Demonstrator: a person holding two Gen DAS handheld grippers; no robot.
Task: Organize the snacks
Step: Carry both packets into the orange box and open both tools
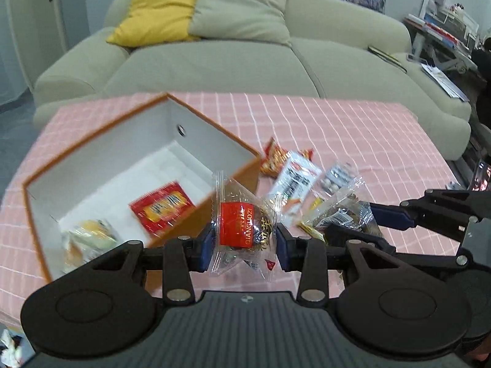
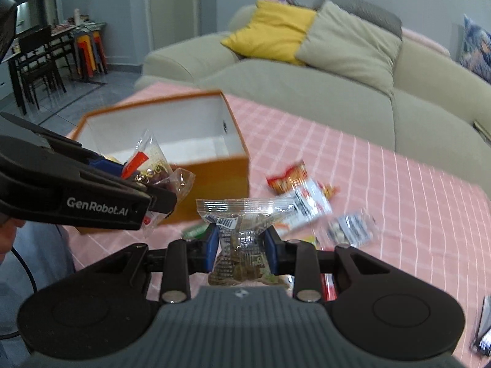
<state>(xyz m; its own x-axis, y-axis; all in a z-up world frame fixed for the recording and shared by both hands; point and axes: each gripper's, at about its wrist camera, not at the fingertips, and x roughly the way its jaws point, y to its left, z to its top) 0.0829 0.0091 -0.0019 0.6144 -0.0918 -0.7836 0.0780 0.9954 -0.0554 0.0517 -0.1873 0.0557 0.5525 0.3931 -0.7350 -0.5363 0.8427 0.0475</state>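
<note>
- A beige sofa [image 1: 214, 61] fills the upper half of the left wrist view, with a yellow cushion [image 1: 153, 12] and a pale cushion [image 1: 239, 6] leaning side by side at its upper left.
- A pink checked tablecloth [image 1: 353, 128] covers the table across the middle of the frame, in front of the sofa.
- An open orange box [image 1: 236, 181] with white inner walls sits at centre left on the cloth; inside, a red packet [image 1: 162, 208] lies on its floor and a pale yellowish packet [image 1: 89, 233] lies in its lower left corner.
- Loose snacks lie just right of the box: an orange-red bag [image 1: 274, 159], a white barcode packet [image 1: 294, 178] overlapping it, and a small clear packet of pale rounds [image 1: 337, 178] beside that.
- The left gripper [image 1: 245, 242], at lower centre, is clamped on a clear pouch with a red band [image 1: 242, 227], held up in front of the box's near corner.
- The right gripper [image 2: 241, 245], at lower centre of its own view, pinches a clear pouch of brown snacks [image 2: 242, 239], lifted above the cloth just right of the box.
</note>
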